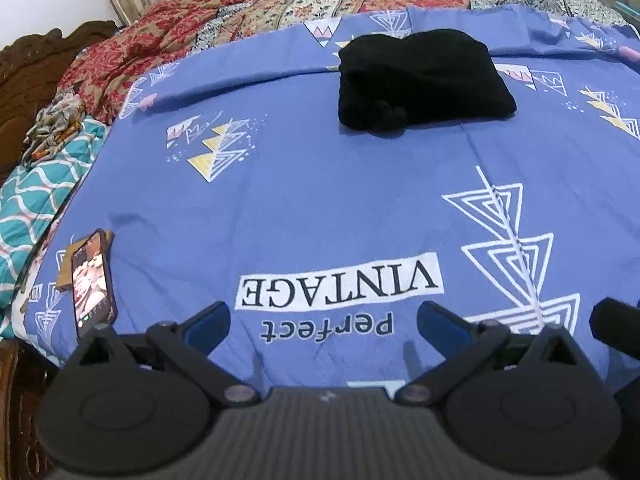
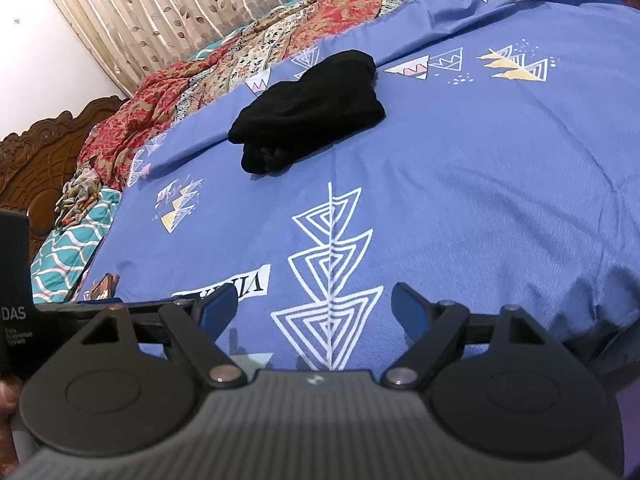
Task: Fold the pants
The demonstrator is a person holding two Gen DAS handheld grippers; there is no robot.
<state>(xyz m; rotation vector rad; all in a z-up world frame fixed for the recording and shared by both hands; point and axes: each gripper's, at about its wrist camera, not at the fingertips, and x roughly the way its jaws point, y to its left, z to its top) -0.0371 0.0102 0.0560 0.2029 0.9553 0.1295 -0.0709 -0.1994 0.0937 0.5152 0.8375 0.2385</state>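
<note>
With the black pants already a compact bundle on the blue bedsheet, our left gripper and right gripper hover wide and empty, leaving, we judge, only a final tidy.

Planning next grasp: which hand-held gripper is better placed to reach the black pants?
Probably left. The black pants lie nearly straight ahead of the left hand-held gripper; from the right hand-held gripper they sit off to the left. Both are open and empty.

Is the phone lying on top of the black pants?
No, the phone lies on the blue bedsheet near its edge, well apart from the folded black pants.
</note>
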